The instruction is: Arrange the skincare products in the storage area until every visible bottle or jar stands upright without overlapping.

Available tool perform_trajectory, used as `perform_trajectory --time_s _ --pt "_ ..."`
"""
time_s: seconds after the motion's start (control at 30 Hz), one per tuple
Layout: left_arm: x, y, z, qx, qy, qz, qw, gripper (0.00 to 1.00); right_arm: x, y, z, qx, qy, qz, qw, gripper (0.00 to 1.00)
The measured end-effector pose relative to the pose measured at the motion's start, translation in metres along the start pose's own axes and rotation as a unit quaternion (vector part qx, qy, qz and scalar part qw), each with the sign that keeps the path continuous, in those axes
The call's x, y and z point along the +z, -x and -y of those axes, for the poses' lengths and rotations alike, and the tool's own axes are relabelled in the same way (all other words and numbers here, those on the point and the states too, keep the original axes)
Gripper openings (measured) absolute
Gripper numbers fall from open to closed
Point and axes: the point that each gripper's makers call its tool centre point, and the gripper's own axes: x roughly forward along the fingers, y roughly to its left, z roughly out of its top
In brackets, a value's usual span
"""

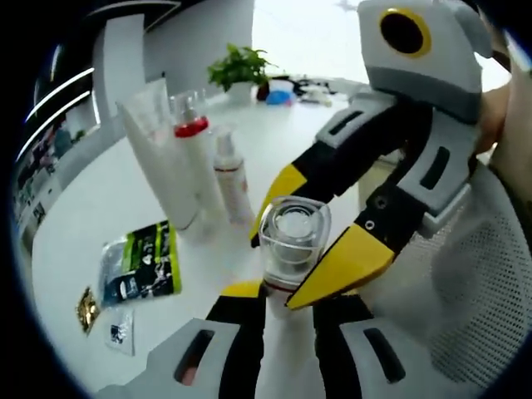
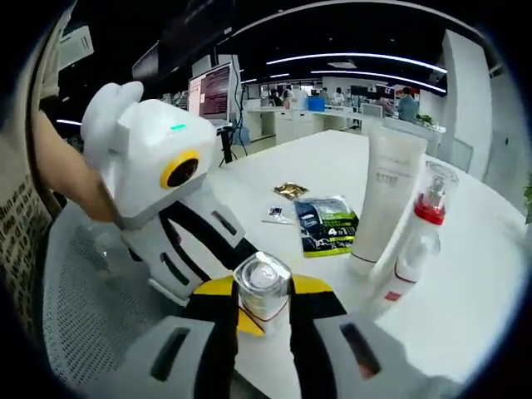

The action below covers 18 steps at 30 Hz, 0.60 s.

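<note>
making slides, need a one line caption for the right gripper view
Both grippers close on a clear-capped bottle beside upright skincare products on a white table.

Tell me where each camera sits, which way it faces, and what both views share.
Left gripper view: rides the left gripper, looking along its jaws at the clear-capped bottle; the right gripper reaches in from the right, a hand behind it.
Right gripper view: rides the right gripper, facing the same bottle; the left gripper enters from the left, an arm behind it.
Shared: both grippers meeting at that bottle, the white tube, the red-collared bottle, the green sachet, the white table.
</note>
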Motion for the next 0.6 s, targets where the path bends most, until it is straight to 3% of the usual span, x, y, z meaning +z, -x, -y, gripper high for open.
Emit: perform_trajectory --time_s 0.6 --pt "-0.0048 -0.0055 -0.0042 -0.005 -0.003 -0.003 1.0000 0.17 0.0019 -0.0050 0.0014 0.009 -0.001 0.008 0.9999 0.24"
